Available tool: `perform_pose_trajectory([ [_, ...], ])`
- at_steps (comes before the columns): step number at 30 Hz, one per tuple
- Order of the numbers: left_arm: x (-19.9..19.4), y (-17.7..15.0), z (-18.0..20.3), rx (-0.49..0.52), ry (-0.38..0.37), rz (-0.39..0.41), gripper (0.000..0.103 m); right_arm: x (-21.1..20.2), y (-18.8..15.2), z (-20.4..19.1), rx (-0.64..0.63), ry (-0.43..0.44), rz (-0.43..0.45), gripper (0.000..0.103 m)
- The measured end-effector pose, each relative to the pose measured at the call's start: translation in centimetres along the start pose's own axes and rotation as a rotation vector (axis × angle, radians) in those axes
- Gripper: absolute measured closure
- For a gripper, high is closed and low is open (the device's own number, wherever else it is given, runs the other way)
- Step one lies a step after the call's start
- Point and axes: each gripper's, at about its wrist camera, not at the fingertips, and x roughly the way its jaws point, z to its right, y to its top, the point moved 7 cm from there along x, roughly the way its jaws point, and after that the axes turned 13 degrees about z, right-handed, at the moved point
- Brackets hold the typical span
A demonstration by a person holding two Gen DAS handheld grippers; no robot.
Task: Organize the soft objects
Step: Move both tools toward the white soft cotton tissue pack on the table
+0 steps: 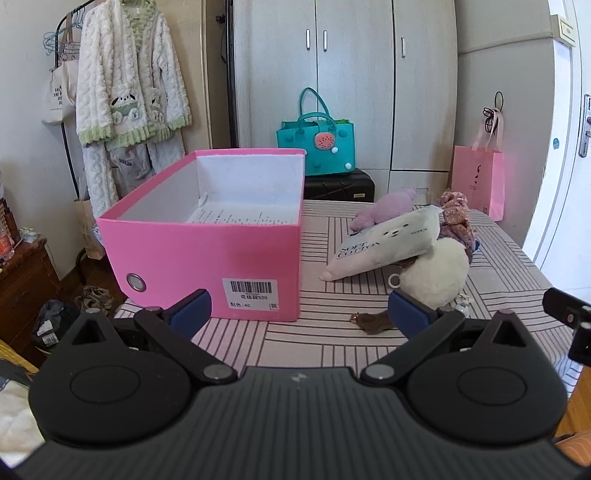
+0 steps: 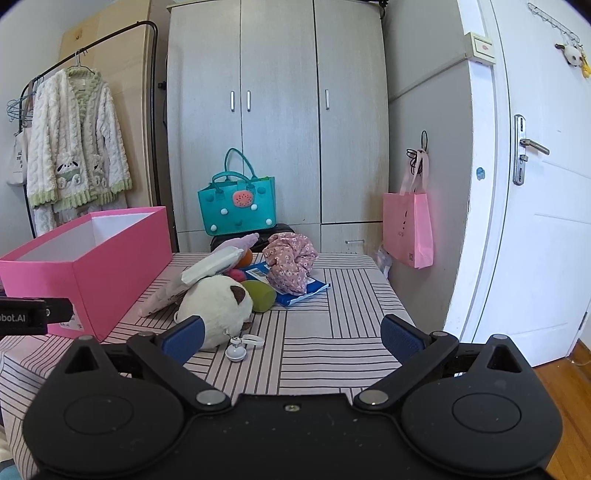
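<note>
Both your grippers, left (image 1: 299,310) and right (image 2: 291,334), hang released and empty; pinch the cream plush (image 2: 216,310) mid-body, lift clear, lower into the pink box (image 1: 207,254).

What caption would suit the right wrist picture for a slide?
Open right gripper facing a pile of soft toys beside a pink box.

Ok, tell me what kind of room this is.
Most likely a bedroom: a wardrobe, a fluffy robe hanging on a clothes rack, and a door.
</note>
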Motion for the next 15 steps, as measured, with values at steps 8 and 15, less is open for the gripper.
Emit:
perform_pose_trajectory([
  [8,-0.1,0.0,0.3,0.005,-0.005,0.002,0.0,0.3,-0.3,0.2,0.008,-0.007,-0.017,0.0],
  [15,0.1,0.3,-0.8,-0.021,0.021,0.004,0.0,0.4,-0.3,0.3,0.012,-0.01,-0.036,0.0],
])
